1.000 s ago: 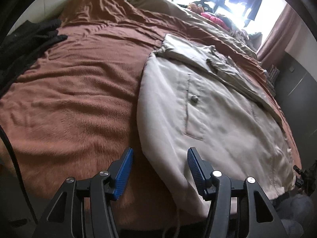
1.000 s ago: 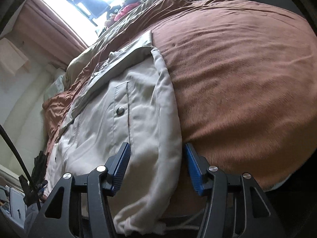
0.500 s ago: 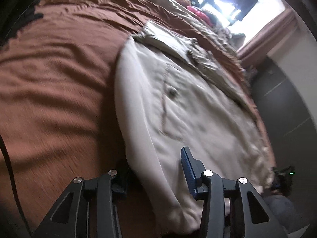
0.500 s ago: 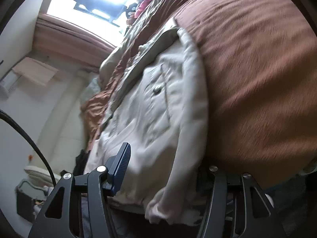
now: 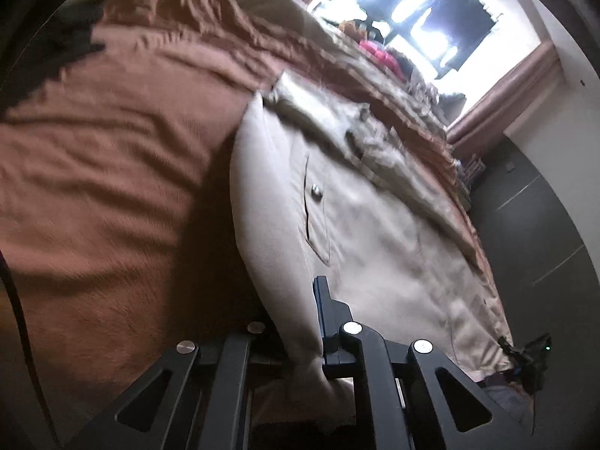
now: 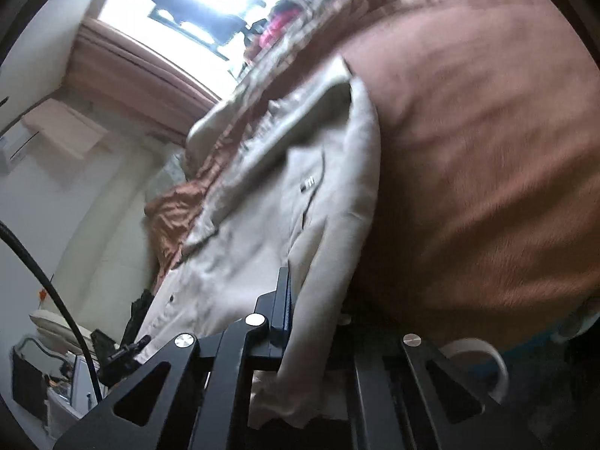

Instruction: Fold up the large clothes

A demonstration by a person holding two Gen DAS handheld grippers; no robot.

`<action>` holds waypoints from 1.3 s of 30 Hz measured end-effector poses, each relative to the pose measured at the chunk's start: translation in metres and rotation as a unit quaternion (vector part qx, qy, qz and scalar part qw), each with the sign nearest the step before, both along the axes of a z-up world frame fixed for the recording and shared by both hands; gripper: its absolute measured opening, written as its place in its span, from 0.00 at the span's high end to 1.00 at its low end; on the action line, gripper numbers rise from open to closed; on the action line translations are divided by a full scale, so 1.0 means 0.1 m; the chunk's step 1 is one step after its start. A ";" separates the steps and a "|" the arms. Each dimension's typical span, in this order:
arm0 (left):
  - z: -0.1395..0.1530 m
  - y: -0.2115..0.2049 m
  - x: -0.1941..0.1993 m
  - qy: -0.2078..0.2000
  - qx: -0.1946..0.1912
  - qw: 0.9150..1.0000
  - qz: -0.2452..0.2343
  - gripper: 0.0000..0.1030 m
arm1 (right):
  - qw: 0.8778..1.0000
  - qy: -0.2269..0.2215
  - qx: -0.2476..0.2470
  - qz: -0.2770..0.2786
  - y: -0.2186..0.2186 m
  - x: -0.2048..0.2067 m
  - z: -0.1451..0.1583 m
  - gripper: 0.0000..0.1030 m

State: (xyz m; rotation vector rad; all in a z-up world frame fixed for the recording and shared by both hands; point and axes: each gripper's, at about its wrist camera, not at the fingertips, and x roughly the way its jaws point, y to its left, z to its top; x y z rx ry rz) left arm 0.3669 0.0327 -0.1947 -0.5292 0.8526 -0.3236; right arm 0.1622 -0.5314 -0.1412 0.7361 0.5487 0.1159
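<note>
Grippers, left gripper (image 5: 296, 322) and right gripper (image 6: 315, 315), are each clamping the beige jacket's (image 5: 375, 232) lower-frame hem corners, lifting for folding.

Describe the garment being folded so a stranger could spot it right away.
Look at the bed covered by a rust-brown blanket. On it lies a beige jacket, the only pale garment with a buttoned pocket, its near edge pinched by both tongs.

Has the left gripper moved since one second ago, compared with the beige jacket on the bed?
Yes. The left gripper went forward to the beige jacket and closed on its near edge; before, it was open, short of that edge.
</note>
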 end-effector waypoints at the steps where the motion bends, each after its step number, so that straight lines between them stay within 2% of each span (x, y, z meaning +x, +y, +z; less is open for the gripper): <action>1: 0.11 0.01 -0.03 -0.011 -0.002 1.000 0.000 0.90 | 1.000 -0.010 -0.006 0.000 0.03 -0.04 0.11 0.97; 8: 0.78 0.04 -0.37 -0.074 -0.007 0.997 0.000 0.91 | 0.996 -0.084 -0.024 0.005 0.20 -0.45 0.81 0.97; 14: 1.39 0.11 -0.78 -0.127 0.002 0.992 -0.001 0.91 | 0.990 -0.132 -0.042 0.020 0.34 -0.93 1.22 0.97; 18: 1.69 0.18 -1.04 -0.155 0.007 0.988 0.003 0.91 | 0.986 -0.157 -0.056 0.023 0.41 -1.30 1.41 0.97; 23: 2.01 0.22 -1.36 -0.190 0.004 0.982 0.003 0.91 | 0.982 -0.176 -0.070 0.014 0.49 -1.54 1.43 0.97; 30: 2.34 0.21 -1.72 -0.218 -0.001 0.976 0.016 0.91 | 0.979 -0.192 -0.074 -0.004 0.54 -1.77 1.32 0.97; 31: 2.37 0.21 -1.77 -0.222 -0.002 0.975 0.017 0.91 | 0.978 -0.194 -0.074 -0.006 0.53 -1.70 1.26 0.97; 36: 2.41 0.19 -1.83 -0.227 0.002 0.974 0.017 0.90 | 0.978 -0.198 -0.067 -0.021 0.47 -1.61 1.10 0.97; 39: 2.32 0.16 -1.68 -0.217 0.013 0.976 0.021 0.90 | 0.979 -0.187 -0.075 -0.031 0.47 -1.49 1.04 0.97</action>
